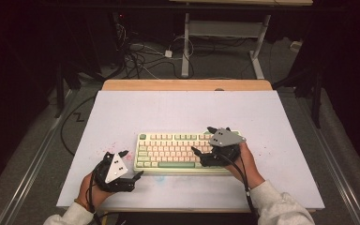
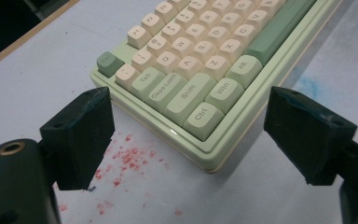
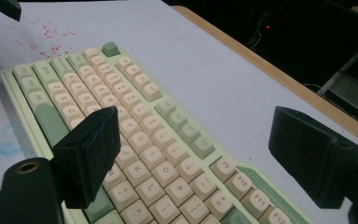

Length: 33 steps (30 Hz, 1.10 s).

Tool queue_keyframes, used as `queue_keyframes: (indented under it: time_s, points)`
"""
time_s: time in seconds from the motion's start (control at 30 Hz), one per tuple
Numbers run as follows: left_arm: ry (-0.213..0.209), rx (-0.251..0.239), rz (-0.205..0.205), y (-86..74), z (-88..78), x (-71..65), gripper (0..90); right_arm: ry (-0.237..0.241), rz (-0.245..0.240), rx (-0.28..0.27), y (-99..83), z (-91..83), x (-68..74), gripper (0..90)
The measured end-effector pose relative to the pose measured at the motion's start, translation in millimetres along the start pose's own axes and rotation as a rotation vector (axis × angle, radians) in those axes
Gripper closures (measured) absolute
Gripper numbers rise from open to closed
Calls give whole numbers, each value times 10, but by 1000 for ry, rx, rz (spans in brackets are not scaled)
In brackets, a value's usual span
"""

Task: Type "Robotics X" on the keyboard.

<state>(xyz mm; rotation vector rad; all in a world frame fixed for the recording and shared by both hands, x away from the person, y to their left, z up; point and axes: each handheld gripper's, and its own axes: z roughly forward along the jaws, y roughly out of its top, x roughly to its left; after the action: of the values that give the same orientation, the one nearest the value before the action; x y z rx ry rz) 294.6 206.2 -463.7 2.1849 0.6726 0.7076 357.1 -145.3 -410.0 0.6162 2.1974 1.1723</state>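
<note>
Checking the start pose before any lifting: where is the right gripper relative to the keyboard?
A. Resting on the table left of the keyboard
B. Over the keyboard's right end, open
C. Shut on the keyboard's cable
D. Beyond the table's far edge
B: the right gripper hangs open over the right end of the keyboard, jaws apart above the keys.

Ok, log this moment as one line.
left gripper: open, off keyboard's left end | right gripper: open, over right half of keys | keyboard: flat on white table, ungrasped | red specks: near left end
</note>
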Motion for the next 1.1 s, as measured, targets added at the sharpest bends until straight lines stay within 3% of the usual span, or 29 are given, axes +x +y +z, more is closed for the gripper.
queue_keyframes:
  time_s: [0.37,0.63,0.87,1.03,1.1]
  points:
    - [-3,-65,-42,51,-70,-6,161,-28,-20,-4,-124,-185,-43,179]
    - [-3,-59,-33,62,-71,-16,177,-33,-52,-37,-214,-334,-40,179]
    - [-7,-59,-33,68,-78,-17,201,-56,-41,-60,-314,-476,-42,180]
    - [-35,-66,-37,74,-79,-19,232,-69,-34,-61,-411,-562,-34,181]
    - [-57,-64,-27,80,-80,-23,283,-73,-40,-58,-447,-592,-24,182]
